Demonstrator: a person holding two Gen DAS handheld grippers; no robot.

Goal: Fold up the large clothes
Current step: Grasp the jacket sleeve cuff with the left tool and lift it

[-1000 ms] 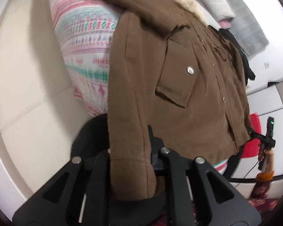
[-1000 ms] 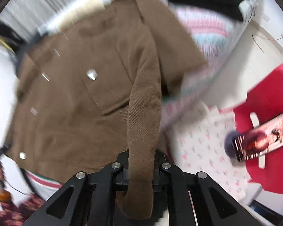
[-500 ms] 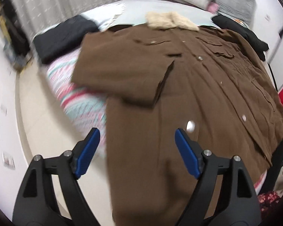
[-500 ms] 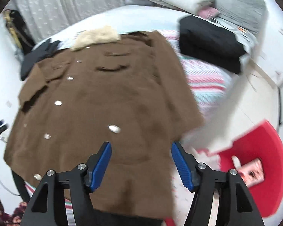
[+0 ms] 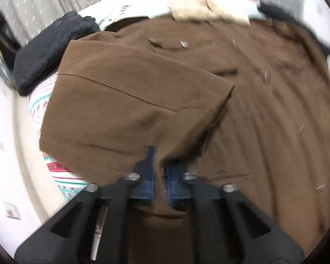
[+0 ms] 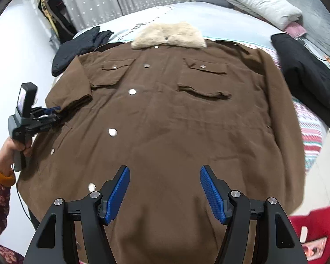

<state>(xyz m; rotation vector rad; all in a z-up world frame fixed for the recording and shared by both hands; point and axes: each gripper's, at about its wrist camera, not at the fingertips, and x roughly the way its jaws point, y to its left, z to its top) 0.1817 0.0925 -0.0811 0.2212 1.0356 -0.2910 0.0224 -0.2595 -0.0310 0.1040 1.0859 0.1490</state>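
Right wrist view gives me the whole brown coat [image 6: 165, 118] spread front-up on the bed [image 6: 231, 19], its cream fur collar [image 6: 168, 35] at the far end, silver snap buttons [image 6: 132, 92] running down the placket, and flapped chest pockets on both sides. I can make out no readable writing anywhere; blurred print shows on the pale sheet beyond the collar, but I cannot read it. My right gripper [image 6: 165, 189] hangs over the lower front of the coat with its blue pads [image 6: 118, 194] spread wide and nothing between them. My left gripper [image 6: 50, 118] sits at the coat's edge on the left of this view, pinching the end of the sleeve [image 6: 77, 83] that lies folded across the front. From the left wrist, the left gripper [image 5: 160, 176] has its blue pads closed together on a raised ridge of brown cloth [image 5: 180, 140]. Folded black garments [image 6: 308, 83] lie on the bed on both sides of the coat, and a striped patterned blanket [image 6: 310, 132] shows beneath it.
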